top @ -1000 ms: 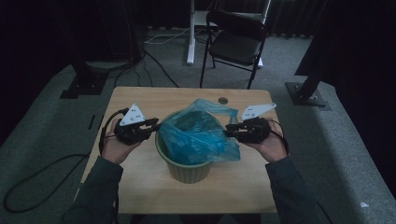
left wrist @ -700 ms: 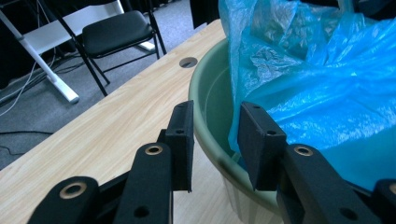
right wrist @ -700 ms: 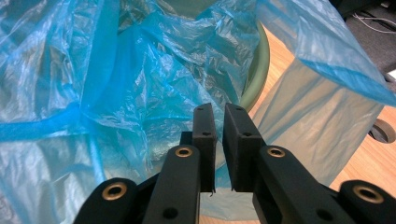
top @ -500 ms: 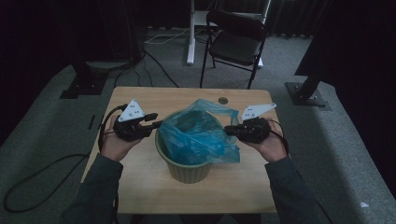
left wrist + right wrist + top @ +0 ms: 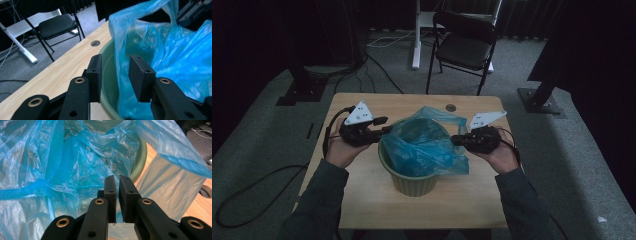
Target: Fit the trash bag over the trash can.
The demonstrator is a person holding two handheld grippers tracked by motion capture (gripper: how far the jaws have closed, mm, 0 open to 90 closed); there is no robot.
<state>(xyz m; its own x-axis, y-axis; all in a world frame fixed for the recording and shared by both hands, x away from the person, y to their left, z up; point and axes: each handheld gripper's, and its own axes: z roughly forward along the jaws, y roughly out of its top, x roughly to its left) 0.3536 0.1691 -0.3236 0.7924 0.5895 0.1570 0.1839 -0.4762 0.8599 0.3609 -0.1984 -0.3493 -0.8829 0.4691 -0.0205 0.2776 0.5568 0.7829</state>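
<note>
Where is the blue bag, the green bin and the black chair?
blue bag point(image 5: 424, 145), high view, crinkled middle of the plastic.
green bin point(image 5: 412, 182), high view, outer front wall.
black chair point(image 5: 462, 47), high view, seat.

Dim room, grey carpet floor point(image 5: 257, 165). Light wooden table point(image 5: 462, 200) w/ round cable hole point(image 5: 451, 107) nr far edge. Black folding chair point(image 5: 464, 47) behind it, beside a white desk leg point(image 5: 416, 35). Cables point(image 5: 377, 55) on floor; dark stand bases point(image 5: 299, 92) left & right.
</note>
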